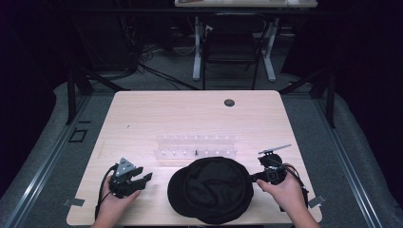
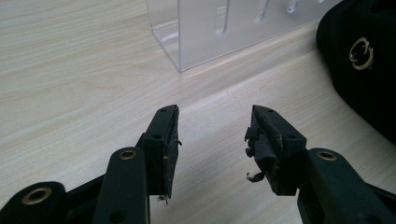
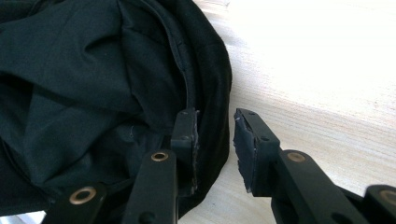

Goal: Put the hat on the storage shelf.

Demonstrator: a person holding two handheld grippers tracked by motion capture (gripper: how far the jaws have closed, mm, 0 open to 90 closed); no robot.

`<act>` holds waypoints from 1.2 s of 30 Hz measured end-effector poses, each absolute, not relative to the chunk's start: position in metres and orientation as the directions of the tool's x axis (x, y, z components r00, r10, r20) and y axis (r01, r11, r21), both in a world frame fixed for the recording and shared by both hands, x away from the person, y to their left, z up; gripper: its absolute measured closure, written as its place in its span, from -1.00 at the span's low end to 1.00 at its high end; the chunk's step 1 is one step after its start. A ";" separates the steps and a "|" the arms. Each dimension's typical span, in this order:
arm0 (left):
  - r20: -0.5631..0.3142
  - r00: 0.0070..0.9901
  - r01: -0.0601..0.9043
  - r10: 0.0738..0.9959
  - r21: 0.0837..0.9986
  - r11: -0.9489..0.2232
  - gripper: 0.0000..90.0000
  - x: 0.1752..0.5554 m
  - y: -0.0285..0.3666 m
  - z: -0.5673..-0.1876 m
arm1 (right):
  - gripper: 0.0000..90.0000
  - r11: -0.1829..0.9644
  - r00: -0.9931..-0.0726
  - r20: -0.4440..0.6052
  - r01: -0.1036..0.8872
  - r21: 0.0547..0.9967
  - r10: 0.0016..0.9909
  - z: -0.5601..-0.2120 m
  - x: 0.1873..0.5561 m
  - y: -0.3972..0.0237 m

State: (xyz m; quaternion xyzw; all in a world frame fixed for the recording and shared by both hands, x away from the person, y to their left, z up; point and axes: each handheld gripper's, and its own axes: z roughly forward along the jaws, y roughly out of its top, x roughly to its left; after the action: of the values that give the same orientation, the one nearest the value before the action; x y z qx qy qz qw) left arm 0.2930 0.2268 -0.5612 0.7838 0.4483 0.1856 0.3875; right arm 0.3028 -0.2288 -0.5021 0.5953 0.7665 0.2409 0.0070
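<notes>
I had the black cap (image 1: 211,190) lying upside down at the near edge of the table (image 1: 142,114), between my two hands, and I used it as my marker for everything else.

To its left, well apart from it, my left gripper (image 1: 138,178) rested low over bare wood with its jaws wide and nothing between them; in the left gripper view the cap's edge and a small brass eyelet (image 2: 361,52) showed off to the side. On the cap's right side, my right gripper (image 3: 215,140) stood with its jaws parted narrowly astride the rim: one jaw inside against the lining, the other outside over the wood. I could not tell whether the pads were already touching cloth.

I judged the cap light and soft. The crumpled lining (image 3: 70,79) looked thin and slack, likely to slide or bunch if pinched alone. The rolled rim (image 3: 215,70) seemed thicker and firmer, so that was the place to take hold; the brim would probably be stiffer.

Just beyond the cap sat a clear plastic rack (image 1: 196,147), hard, glossy and slotted, with one small dark piece standing in it. Farther back, a dark round cable hole (image 1: 229,102) marked the pale wood-grain top.
</notes>
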 end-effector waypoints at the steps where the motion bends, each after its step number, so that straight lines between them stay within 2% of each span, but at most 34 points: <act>1: -0.056 0.529 0.559 0.847 0.774 -0.298 0.17 0.293 0.227 -0.561 | 0.54 0.173 -0.287 0.273 0.911 0.374 0.918 -0.502 0.304 -0.228; 8: -0.057 0.527 0.561 0.848 0.773 -0.296 0.17 0.293 0.227 -0.561 | 0.54 0.192 -0.282 0.276 0.930 0.313 0.919 -0.504 0.312 -0.227; 33: -0.066 0.531 0.572 0.845 0.763 -0.300 0.16 0.294 0.227 -0.562 | 0.71 0.187 -0.249 0.299 0.957 0.220 0.921 -0.512 0.339 -0.222; 34: -0.063 0.530 0.569 0.846 0.766 -0.299 0.16 0.294 0.227 -0.562 | 0.71 0.259 -0.298 0.278 0.951 0.168 0.913 -0.509 0.343 -0.224; 35: -0.063 0.530 0.569 0.846 0.766 -0.299 0.16 0.294 0.227 -0.562 | 0.71 0.259 -0.298 0.278 0.951 0.168 0.913 -0.509 0.343 -0.224; 36: -0.064 0.528 0.567 0.847 0.769 -0.296 0.16 0.294 0.227 -0.562 | 0.71 0.206 -0.258 0.297 0.959 0.197 0.919 -0.512 0.342 -0.221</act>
State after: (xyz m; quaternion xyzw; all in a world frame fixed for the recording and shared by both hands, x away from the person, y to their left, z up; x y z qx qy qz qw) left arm 0.2943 0.2271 -0.5620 0.7843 0.4506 0.1809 0.3860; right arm 0.3419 -0.2214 -0.5124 0.6063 0.7743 0.1719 -0.0572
